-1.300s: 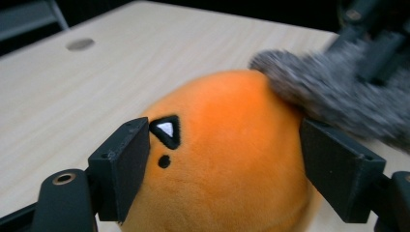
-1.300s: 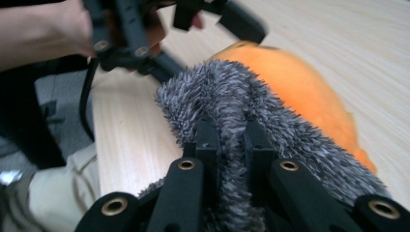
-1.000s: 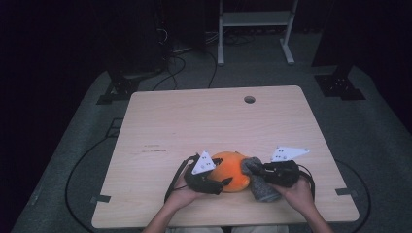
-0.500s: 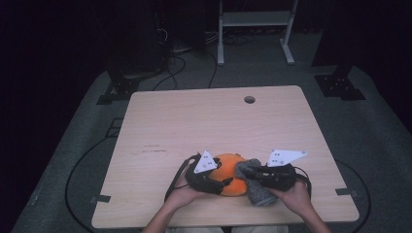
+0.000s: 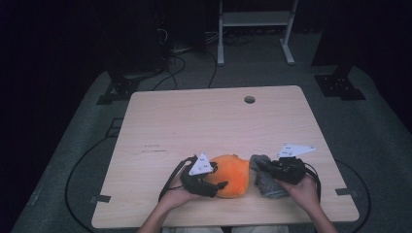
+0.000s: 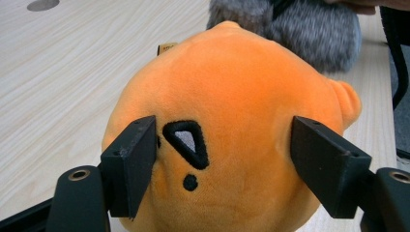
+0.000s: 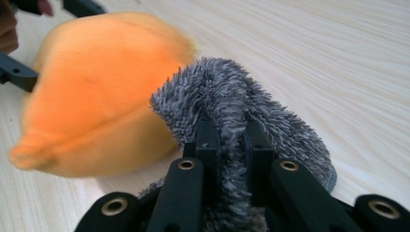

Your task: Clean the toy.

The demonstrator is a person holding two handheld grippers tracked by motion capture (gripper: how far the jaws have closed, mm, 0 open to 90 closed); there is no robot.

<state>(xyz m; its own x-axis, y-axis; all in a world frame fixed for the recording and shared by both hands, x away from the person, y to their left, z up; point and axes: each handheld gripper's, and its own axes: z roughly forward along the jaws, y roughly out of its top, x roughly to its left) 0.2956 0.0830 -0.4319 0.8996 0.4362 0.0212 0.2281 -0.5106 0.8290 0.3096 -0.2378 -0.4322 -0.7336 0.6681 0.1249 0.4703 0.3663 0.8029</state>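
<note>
Jaws astride orange plush [image 6: 227, 130], tag [image 6: 166, 48] (perhaps printed) unreadable

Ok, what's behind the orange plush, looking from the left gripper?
Behind the orange plush lies a fuzzy grey cloth, with bare table beside it. The plush covers the cloth's lower part, so whether the two touch cannot be seen there.

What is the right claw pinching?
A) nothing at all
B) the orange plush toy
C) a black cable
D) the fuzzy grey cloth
D: in the right gripper view the right claw has its two black jaws squeezed together on a raised fold of the fuzzy grey cloth, while the orange plush toy lies beside it.
</note>
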